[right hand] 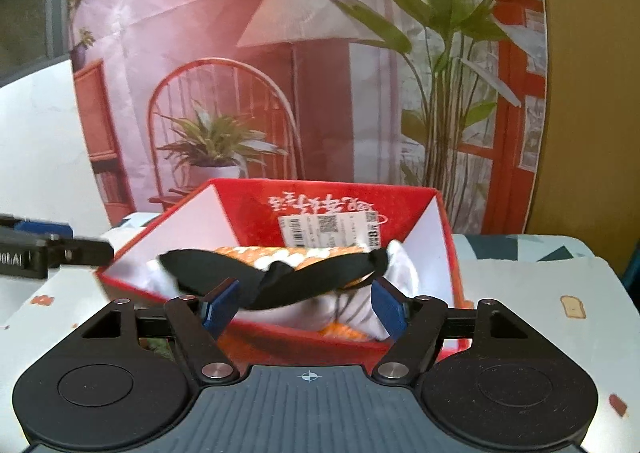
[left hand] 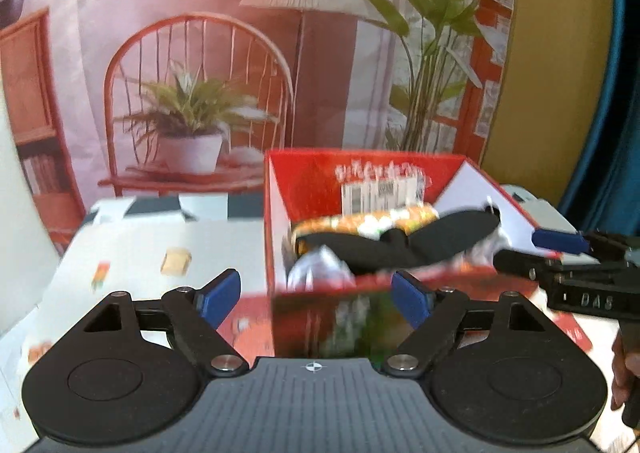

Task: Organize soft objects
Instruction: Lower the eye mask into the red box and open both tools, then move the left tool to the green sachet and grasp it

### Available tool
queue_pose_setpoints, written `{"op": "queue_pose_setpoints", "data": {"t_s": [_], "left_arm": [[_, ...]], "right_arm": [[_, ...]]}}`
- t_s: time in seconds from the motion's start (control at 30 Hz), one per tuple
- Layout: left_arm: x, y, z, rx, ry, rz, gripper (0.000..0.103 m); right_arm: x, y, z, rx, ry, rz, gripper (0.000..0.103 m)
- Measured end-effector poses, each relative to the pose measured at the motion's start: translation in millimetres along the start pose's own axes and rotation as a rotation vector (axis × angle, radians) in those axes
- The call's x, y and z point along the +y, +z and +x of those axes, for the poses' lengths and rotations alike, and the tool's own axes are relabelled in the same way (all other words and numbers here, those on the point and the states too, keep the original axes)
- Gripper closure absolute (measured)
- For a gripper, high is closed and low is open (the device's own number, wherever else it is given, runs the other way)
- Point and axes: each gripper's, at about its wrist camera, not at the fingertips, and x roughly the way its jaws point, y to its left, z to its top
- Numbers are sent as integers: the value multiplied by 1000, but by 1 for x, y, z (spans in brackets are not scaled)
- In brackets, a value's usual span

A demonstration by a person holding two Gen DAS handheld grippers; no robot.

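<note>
Both tongs stand released over a counter (right hand: 520, 293) with a patterned covering, each facing an open red box (right hand: 248, 209) from its own side. The left tongs (left hand: 316, 299) have their blue pads spread wide, with the near wall of the box blurred between and beyond them — nothing is gripped. The right tongs (right hand: 306, 305) are likewise spread; the pads flank the near rim of the box without pressing on anything.

Inside the box lie the soft things: an orange-and-white patterned roll (right hand: 288, 255) toward the back, white fabric (right hand: 404, 265) bunched at the sides, and on top a black knotted cloth (right hand: 280, 273). The long axis of the black knotted cloth runs crosswise to both tongs, its two lobes spreading left and right from a central knot.

The cloth lies straight ahead of the right tongs, just past their pads, so the right hand appears the nearer. From the left wrist view the right tongs (left hand: 560, 249) reach in from the right edge, beside the box's far corner.
</note>
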Motion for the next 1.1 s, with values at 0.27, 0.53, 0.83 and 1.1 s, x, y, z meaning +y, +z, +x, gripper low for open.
{"op": "queue_pose_setpoints", "data": {"t_s": [0.27,0.53,0.83,1.1], "left_arm": [[22,-71,-16,70,11,-43,25],[37,-110,-12,81,-11,-135,35],[54,-119,2,97,-65,-224,40],[61,-121,15,107,-181,-294,57]], "right_arm": [[35,-47,-14,42,68,-21,34],[64,-91,-8,134,140,-30,35],[80,-105,-4,178,175,-64,35],[107,-110,2,206,229,-146,35]]}}
